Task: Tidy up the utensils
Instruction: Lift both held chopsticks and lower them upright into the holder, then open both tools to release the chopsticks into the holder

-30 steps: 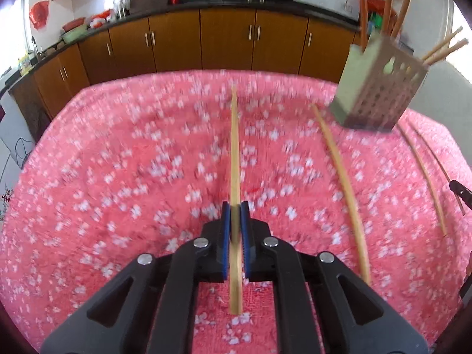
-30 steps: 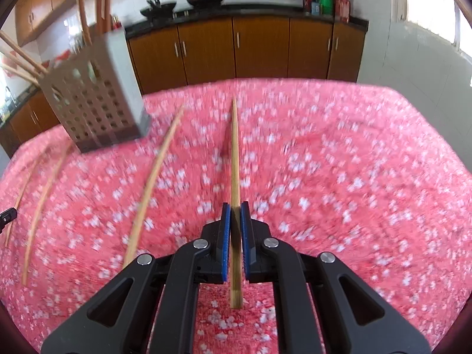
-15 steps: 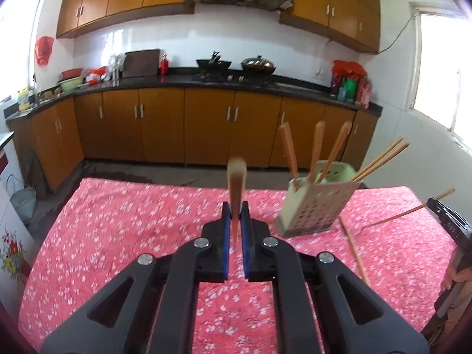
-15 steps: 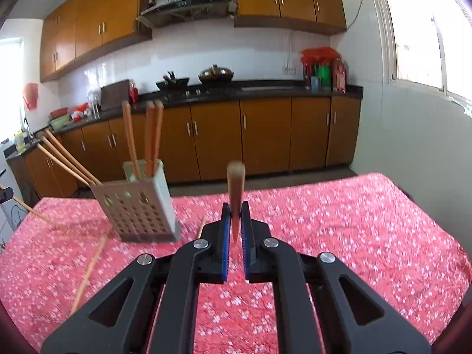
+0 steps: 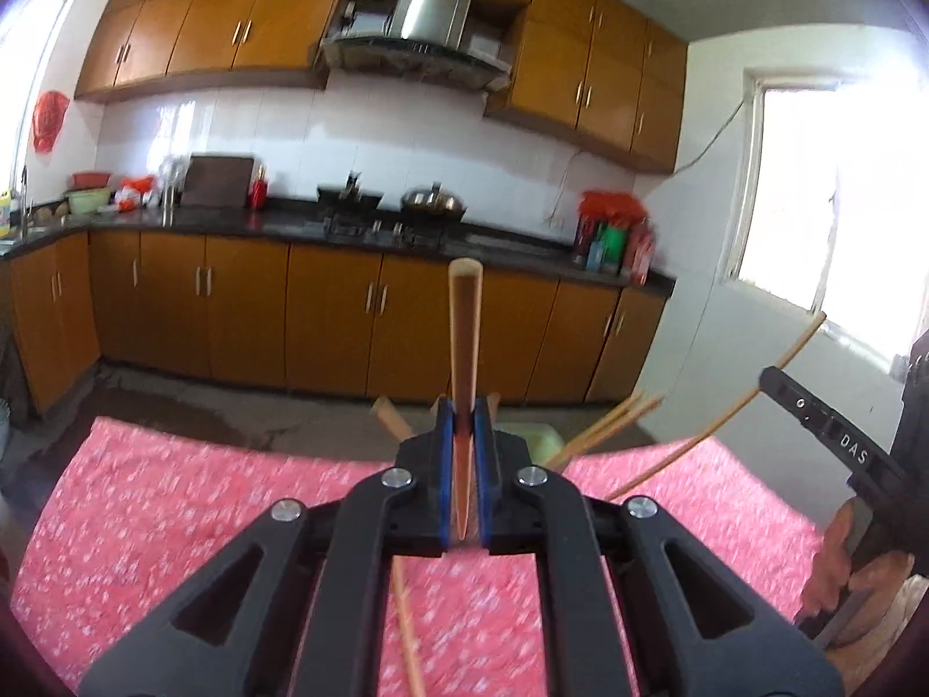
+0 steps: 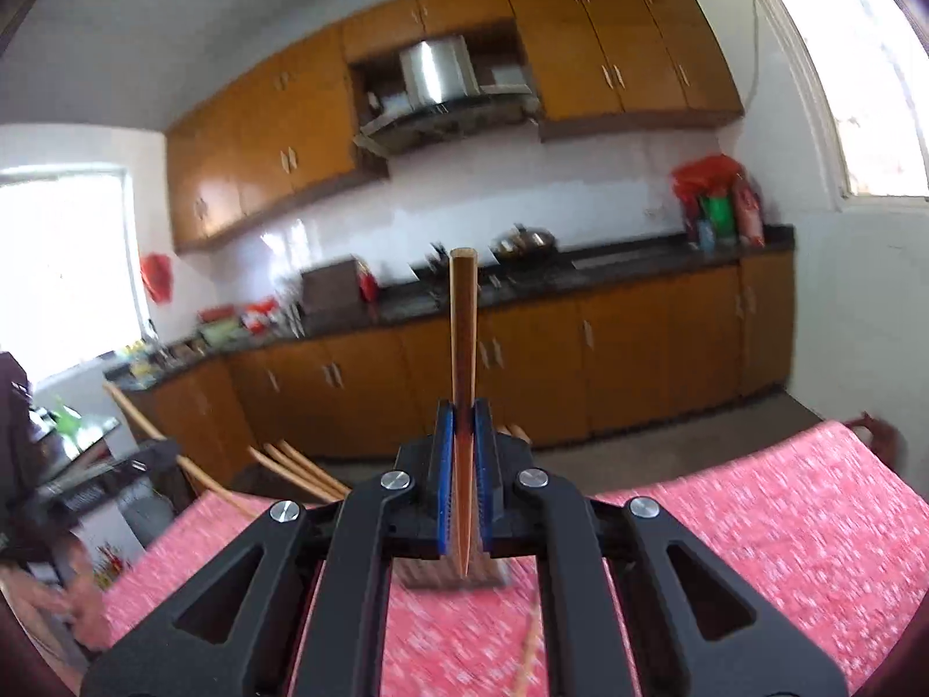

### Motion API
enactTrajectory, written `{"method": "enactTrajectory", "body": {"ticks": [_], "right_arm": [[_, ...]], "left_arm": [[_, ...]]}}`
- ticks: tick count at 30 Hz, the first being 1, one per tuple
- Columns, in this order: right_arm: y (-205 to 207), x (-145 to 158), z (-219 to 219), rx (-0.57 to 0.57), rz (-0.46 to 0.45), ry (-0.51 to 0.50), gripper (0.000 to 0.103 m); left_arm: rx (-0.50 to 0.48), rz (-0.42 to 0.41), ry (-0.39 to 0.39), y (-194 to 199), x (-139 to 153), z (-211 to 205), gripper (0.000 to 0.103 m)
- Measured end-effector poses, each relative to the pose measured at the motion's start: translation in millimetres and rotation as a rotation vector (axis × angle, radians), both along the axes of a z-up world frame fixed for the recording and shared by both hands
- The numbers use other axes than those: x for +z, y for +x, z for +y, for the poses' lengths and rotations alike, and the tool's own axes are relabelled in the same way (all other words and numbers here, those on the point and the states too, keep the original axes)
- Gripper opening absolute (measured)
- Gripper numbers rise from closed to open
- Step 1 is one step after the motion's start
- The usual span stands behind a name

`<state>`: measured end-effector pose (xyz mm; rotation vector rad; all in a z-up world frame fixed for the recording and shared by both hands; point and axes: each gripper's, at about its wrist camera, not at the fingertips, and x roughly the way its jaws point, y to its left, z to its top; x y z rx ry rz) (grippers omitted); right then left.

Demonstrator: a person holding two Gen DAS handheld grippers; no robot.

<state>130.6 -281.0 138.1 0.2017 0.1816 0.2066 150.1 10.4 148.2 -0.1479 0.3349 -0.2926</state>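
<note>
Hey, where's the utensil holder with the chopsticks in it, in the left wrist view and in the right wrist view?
Left wrist: the utensil holder peeks out just right of centre, mostly hidden behind the left hand-held gripper.
Right wrist: its base shows low at centre, under the right hand-held gripper.
Shared landmark: the range hood.

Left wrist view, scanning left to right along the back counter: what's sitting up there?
Green bowl → dark cutting board → red bottle → black wok → lidded pan → red bag with bottles.
</note>
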Motion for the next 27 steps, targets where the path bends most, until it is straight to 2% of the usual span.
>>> {"method": "enactTrajectory", "body": {"ticks": [3,8,11,17,24,27], "right_arm": [[10.1,15.8,16.4,-0.001,-0.072,-0.015,0.008],[42.2,14.8,31.8,-0.028,-0.106,-0.039,0.008],[64.6,3.8,32.6,-0.037,-0.075,-0.03,0.008],[92.7,-18.1,36.9,-0.024,0.004,-0.025,0.008],[88.0,-21.0,43.2,-0.015,0.008,-0.049,0.01],[77.3,-12.8,37.5,-0.032,-0.013,-0.038,0.02]], "left_arm": [[0.016,-0.061,-0.024,10.8,17.6,-15.2,0.008],[0.057,-0.122,-0.031,34.3,29.0,-34.2,0.008],[0.065,-0.111,-0.026,52.4,22.1,-42.2,0.008],[0.062,-0.029,-0.024,85.8,-6.5,-48.0,0.008],[0.055,-0.027,-0.033,88.0,-8.6,-39.8,0.012],[0.06,-0.051,-0.044,76.8,-2.8,-32.2,0.019]]}}
